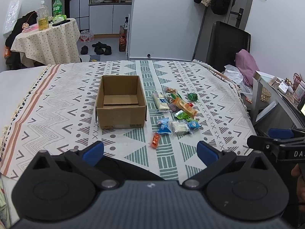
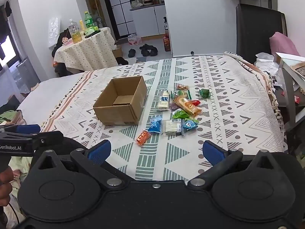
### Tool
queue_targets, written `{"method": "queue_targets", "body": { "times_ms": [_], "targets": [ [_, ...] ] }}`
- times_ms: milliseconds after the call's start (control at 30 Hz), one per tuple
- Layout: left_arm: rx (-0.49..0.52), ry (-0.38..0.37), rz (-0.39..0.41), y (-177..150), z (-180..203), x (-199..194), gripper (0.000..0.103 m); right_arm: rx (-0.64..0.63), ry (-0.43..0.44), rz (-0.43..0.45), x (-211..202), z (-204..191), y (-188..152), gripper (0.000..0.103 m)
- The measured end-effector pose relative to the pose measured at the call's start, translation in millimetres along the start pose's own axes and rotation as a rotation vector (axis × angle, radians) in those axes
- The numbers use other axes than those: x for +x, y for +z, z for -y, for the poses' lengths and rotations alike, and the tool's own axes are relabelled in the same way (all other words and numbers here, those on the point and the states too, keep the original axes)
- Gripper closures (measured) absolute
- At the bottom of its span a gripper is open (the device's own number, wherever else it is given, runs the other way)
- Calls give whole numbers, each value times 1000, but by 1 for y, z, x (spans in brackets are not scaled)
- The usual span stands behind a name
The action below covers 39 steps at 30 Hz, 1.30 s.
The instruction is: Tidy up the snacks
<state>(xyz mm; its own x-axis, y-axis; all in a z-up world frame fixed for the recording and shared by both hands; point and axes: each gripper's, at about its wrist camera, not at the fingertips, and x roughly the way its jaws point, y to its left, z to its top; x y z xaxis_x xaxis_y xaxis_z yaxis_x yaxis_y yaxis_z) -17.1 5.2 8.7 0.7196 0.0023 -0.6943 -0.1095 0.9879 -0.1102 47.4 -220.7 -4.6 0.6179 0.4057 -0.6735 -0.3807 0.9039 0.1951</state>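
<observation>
Left wrist view: left tool [image 1: 150, 152] spread wide, nothing in it, above the patterned woven bedspread [image 1: 57, 99]. Open cardboard box [image 1: 120, 103] sits left of the crinkly snack packets [image 1: 176, 110].

Right wrist view: right tool [image 2: 156, 151] likewise released; same boxy carton, glossy wrappers just right.

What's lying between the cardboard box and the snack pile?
Nothing: only bare patterned cloth separates the box from the snacks, clearest in the right wrist view.

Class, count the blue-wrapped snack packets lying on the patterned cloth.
2: one blue packet nearest the cardboard box, another blue packet right of the white packet. The pile may hide others.
</observation>
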Motion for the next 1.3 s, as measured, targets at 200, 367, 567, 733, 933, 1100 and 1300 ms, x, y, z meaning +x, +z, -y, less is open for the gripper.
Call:
{"method": "queue_targets", "body": {
  "times_ms": [200,367,567,733,933,1100,1300],
  "targets": [
    [5,-1,-1,0,1,0,0,-4,-2,3,-1,1,0,0],
    [5,0,0,0,1,0,0,-8,-3,2,-2,1,1,0],
    [4,0,0,0,1,0,0,-9,-6,3,-2,1,0,0],
    [3,-2,0,0,3,0,0,-7,-12,-1,-1,1,1,0],
    [7,-12,9,0,12,-4,0,-27,-25,5,-4,-1,1,0],
    [-2,-10,7,2,5,-4,0,-27,-20,3,-3,-1,1,0],
    [-2,-10,6,3,4,-4,0,-30,-16,8,-4,-3,1,0]
  ]
}}
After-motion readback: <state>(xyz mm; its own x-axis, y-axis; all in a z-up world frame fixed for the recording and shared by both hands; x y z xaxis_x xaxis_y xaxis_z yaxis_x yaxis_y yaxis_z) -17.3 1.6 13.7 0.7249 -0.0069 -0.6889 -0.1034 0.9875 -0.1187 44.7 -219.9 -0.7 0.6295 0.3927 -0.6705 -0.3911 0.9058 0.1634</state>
